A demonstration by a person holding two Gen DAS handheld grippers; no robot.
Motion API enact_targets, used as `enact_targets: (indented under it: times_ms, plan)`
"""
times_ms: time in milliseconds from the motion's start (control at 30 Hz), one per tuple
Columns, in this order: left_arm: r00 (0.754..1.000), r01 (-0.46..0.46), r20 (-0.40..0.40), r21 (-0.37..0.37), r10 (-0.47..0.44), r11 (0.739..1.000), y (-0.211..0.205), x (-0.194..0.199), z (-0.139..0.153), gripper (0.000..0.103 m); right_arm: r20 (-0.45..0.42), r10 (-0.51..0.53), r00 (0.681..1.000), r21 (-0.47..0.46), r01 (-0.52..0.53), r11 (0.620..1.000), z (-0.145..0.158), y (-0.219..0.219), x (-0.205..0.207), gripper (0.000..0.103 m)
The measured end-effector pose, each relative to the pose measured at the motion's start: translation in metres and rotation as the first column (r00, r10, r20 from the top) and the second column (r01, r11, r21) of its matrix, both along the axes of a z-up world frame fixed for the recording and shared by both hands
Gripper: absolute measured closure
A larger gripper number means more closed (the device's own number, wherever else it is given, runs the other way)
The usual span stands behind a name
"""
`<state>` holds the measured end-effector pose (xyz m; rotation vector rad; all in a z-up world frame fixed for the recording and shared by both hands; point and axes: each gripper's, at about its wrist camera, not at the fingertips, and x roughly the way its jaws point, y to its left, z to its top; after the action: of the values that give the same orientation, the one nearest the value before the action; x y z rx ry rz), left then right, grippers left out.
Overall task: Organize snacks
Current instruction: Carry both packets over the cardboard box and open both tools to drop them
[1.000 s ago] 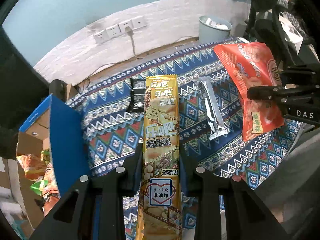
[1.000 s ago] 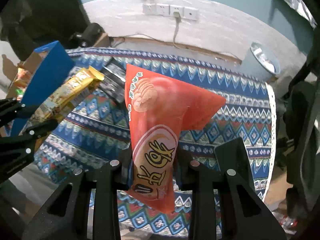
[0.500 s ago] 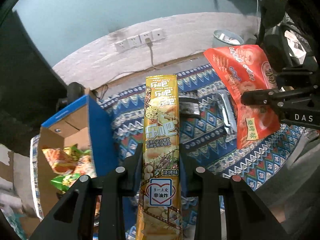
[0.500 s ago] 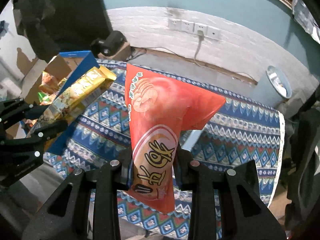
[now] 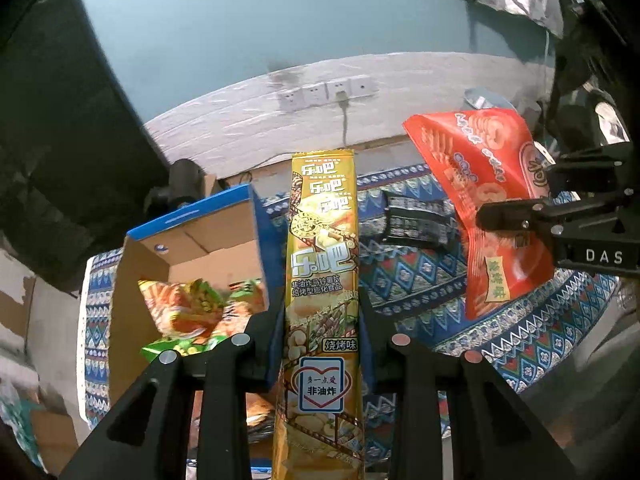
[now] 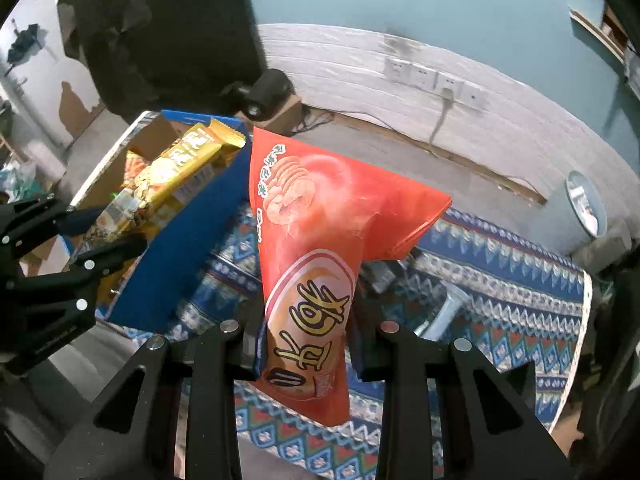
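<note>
My left gripper [image 5: 320,344] is shut on a long yellow snack pack [image 5: 322,256] and holds it upright above the table, beside the right wall of a blue cardboard box [image 5: 192,248]. The box holds several snack bags [image 5: 188,308]. My right gripper [image 6: 306,340] is shut on a red snack bag [image 6: 316,240], held in the air over the patterned tablecloth [image 6: 500,304]. The right gripper and red bag also show in the left wrist view [image 5: 492,184], to the right. The left gripper with the yellow pack [image 6: 168,176] shows in the right wrist view over the box [image 6: 180,240].
A black snack pack [image 5: 420,220] lies on the tablecloth [image 5: 404,280] behind the yellow pack. A silver packet [image 6: 444,312] lies on the cloth in the right wrist view. A grey bin [image 6: 586,204] stands on the floor by the wall with sockets [image 6: 432,76].
Both grippers have lifted and swung left toward the blue box with their packs still held. The box interior now shows in the left wrist view.
</note>
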<state>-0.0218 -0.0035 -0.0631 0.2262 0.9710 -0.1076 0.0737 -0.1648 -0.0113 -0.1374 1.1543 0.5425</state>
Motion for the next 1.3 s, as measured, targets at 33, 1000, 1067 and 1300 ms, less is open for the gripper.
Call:
enact_targets:
  times_ms: [33,1000,1067,1300]
  plan:
    - [1.000,-0.009,0.002,-0.002,0.009,1.000,0.006,0.000,0.001,0.072,0.002,0.009,1.000,0.002,-0.009,1.000,0.001,0.005,0.000,0.074]
    - [0.963,-0.268,0.026,-0.020,0.268,0.963,0.157,-0.007,-0.007,0.072,-0.018,0.217,0.976,0.049,-0.216,0.975,0.002,0.180,0.022,0.073]
    - [0.957,-0.289,0.011,-0.017,0.289,0.957,0.167,-0.006,-0.014,0.072,-0.020,0.228,0.973,0.043,-0.227,0.973,0.000,0.188,0.022,0.073]
    - [0.938,-0.347,-0.040,-0.037,0.345,0.937,0.191,-0.002,-0.030,0.071,-0.027,0.260,0.965,0.040,-0.259,0.965,-0.008,0.215,0.024,0.073]
